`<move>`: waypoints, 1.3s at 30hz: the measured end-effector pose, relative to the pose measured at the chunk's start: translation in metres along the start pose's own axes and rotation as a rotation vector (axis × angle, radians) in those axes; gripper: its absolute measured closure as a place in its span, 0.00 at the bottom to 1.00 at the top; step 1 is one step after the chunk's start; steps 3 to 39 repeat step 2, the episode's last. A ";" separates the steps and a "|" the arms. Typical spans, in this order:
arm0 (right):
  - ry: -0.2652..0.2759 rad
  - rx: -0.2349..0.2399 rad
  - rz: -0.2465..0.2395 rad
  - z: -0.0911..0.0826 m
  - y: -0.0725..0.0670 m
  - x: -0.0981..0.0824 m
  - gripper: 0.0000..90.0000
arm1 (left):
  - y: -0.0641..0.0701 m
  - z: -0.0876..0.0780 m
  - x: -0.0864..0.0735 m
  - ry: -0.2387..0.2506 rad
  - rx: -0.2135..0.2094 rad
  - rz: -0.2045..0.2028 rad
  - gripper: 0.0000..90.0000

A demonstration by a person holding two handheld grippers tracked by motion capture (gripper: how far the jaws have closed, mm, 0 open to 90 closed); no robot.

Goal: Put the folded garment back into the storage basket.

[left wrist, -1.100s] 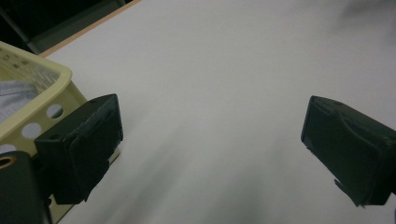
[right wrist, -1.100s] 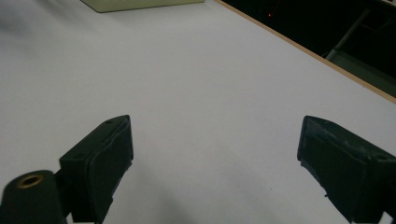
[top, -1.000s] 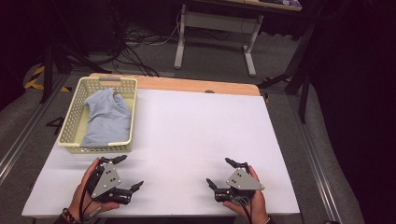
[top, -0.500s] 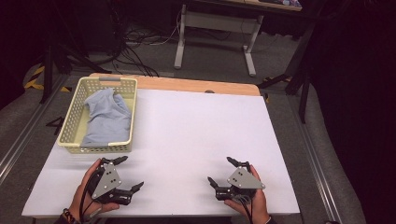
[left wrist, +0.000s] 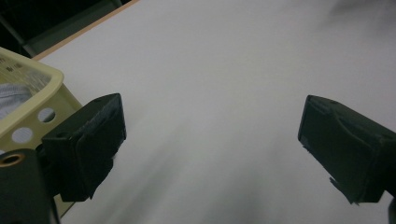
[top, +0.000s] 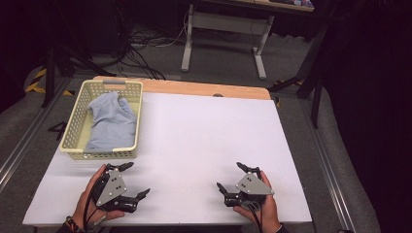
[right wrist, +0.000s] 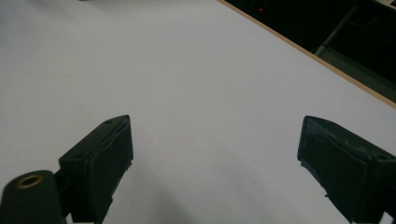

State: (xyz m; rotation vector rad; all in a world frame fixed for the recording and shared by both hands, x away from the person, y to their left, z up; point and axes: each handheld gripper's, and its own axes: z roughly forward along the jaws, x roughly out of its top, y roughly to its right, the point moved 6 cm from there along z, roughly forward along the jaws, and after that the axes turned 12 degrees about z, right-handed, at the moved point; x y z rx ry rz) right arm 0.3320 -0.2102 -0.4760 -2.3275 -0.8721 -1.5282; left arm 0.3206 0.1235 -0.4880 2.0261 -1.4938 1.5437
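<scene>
So we've got the blue cloth [top: 112,122] bunched up in the pale yellow basket [top: 78,130], which sits just ahead of the left gripper [top: 130,180], a bit to its outer side. In the left gripper view the basket's corner [left wrist: 32,100] pokes in right beside the near jaw, not quite touching as far as we can tell. Both sets of jaws are spread wide apart with nothing between them. The right gripper [top: 231,177] hangs low over the bare white desk [top: 204,136], well apart from the basket and the cloth, with only desk surface [right wrist: 196,93] past its jaws. Each gripper sits in one of our hands at the near edge.
</scene>
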 end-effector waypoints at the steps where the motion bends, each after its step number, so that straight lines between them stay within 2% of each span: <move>1: -0.001 -0.003 0.000 0.000 0.000 0.000 0.12 | 0.000 0.000 0.000 -0.001 0.001 0.000 0.10; 39: -0.001 -0.005 0.000 0.000 0.000 0.000 0.12 | 0.000 0.000 0.000 -0.002 0.001 -0.001 0.10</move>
